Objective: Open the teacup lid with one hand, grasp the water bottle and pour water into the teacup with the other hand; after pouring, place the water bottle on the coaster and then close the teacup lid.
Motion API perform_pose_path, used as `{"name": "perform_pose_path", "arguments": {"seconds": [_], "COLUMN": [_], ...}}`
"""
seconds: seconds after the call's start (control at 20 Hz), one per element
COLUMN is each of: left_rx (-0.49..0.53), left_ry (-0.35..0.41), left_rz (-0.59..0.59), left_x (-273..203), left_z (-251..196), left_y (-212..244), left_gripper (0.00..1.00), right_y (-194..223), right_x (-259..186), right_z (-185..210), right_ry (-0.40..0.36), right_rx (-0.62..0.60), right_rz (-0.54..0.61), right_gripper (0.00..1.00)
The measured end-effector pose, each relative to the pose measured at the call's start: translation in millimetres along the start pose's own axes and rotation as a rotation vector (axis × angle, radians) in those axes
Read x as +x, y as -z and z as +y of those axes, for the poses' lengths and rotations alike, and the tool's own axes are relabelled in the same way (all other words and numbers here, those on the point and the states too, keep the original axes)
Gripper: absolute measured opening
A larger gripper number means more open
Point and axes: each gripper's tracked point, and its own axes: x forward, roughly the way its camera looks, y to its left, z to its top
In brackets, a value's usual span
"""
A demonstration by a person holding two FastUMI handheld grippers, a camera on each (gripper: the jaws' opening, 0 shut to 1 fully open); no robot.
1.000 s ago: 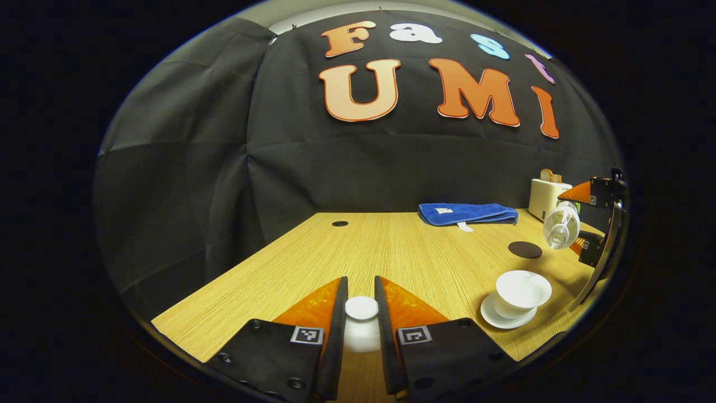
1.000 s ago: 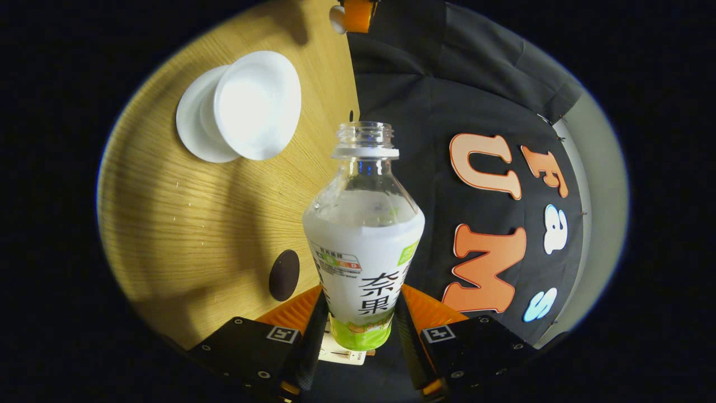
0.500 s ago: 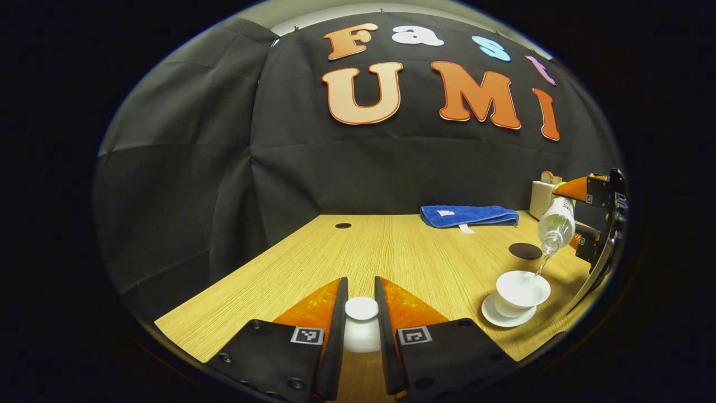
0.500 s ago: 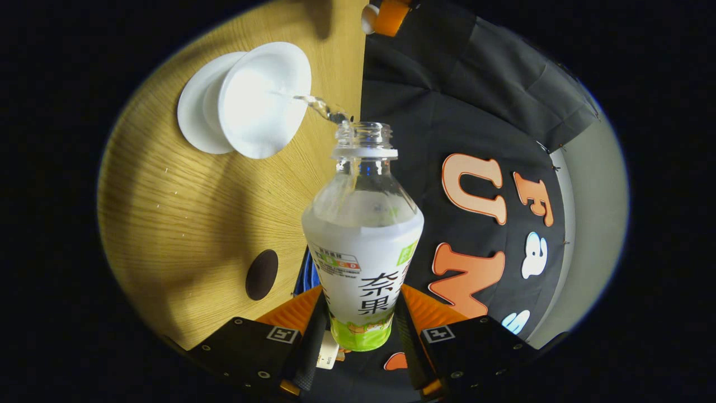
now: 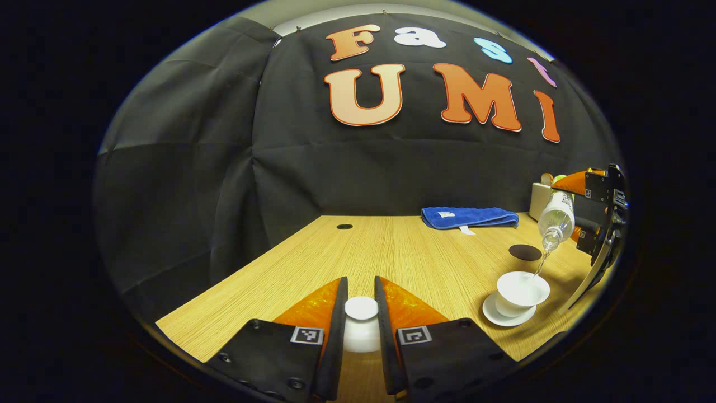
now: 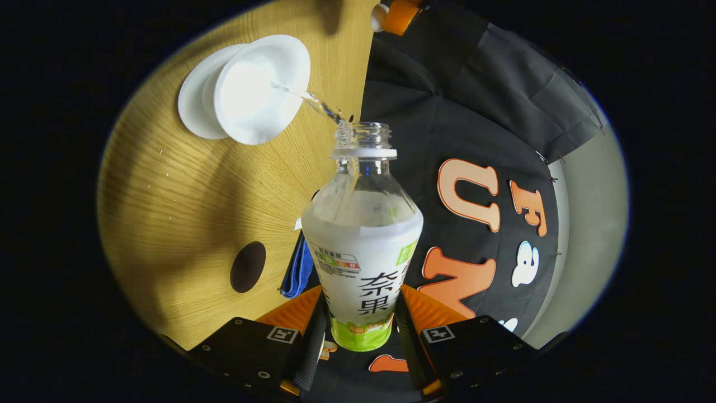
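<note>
White porcelain teacup, lid off, seated on a round white saucer at the near right of the light wood-grain table.

Item 1: clear plastic water bottle, uncapped, tipped neck-down toward the teacup; the right gripper has both fingers pressed on its lower label band. A thin stream of water arcs from the mouth into the bowl.

Item 2: small white domed teacup lid, clamped between the narrowly set fingers of the left gripper, held low over the table, well apart from the teacup.

Item 3: dark round coaster, bare, just behind the teacup; folded blue towel lies farther back.

Handling note, as a judgement: pouring is the step in hand. Hold the tilt steady, keep the stream landing inside the rim, and right the bottle gently before the bowl brims to avoid drips on the saucer.

Writing: the bottle's white-and-green label carries large dark characters and a small printed panel; not transcribed. Square coded markers sit on both grippers' bodies.
</note>
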Motion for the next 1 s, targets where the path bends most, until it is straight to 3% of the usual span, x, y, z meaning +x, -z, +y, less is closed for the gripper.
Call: {"name": "perform_pose_path", "arguments": {"seconds": [0.25,1.0], "left_rx": [-0.001,-0.005], "left_ry": [-0.003,-0.009], "left_rz": [-0.003,-0.006], "left_x": [-1,-4], "left_z": [3,8], "left_y": [1,0], "left_gripper": [0.31,0.34], "right_y": [0,4], "right_x": [2,9], "right_z": [-12,-44], "right_ry": [0.010,0.116], "right_rx": [-0.034,-0.125], "right_rz": [-0.015,-0.026], "right_gripper": [0.66,0.65]}}
